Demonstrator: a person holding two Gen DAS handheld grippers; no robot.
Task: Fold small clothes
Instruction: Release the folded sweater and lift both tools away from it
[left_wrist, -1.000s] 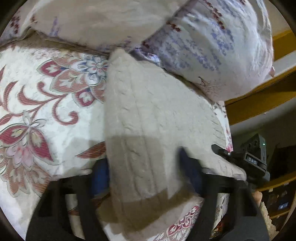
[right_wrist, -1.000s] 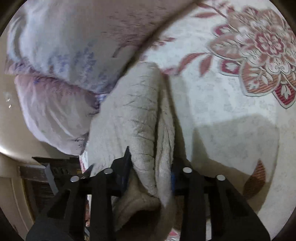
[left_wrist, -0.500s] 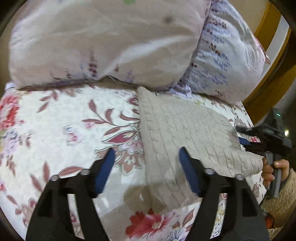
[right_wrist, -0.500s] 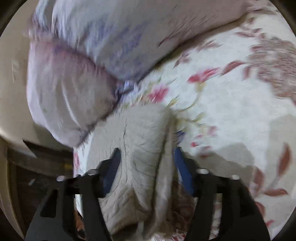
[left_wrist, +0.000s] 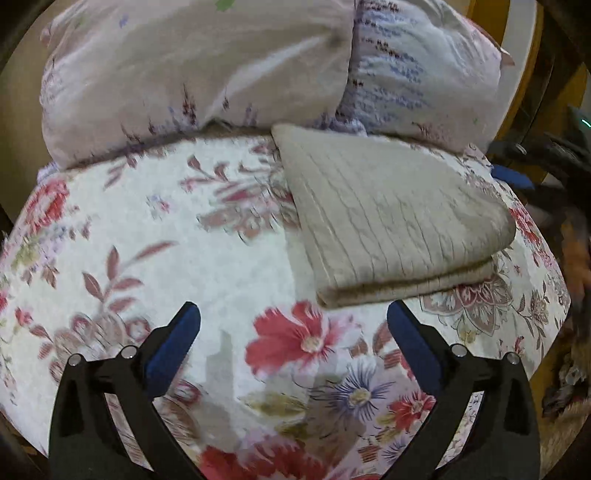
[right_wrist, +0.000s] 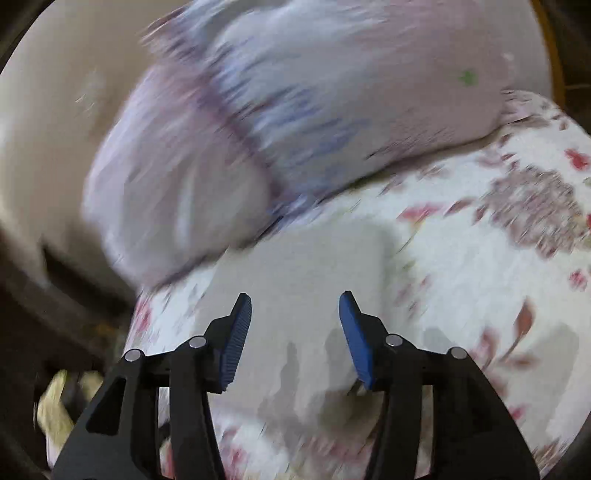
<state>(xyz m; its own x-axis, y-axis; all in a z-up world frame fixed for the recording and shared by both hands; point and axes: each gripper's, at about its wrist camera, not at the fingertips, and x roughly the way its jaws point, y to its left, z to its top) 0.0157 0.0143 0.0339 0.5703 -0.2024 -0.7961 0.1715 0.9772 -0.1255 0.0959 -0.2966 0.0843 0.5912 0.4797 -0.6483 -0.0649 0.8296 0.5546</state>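
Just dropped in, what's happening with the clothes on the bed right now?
A beige knit garment lies folded flat on the floral bedspread, its far corner close to the pillows. Neither gripper holds it. The left gripper is open with only the bedspread between its fingers, just short of the garment's near folded edge. The right gripper is open too, pointing over the garment, though that view is heavily blurred. The fold on this piece looks done.
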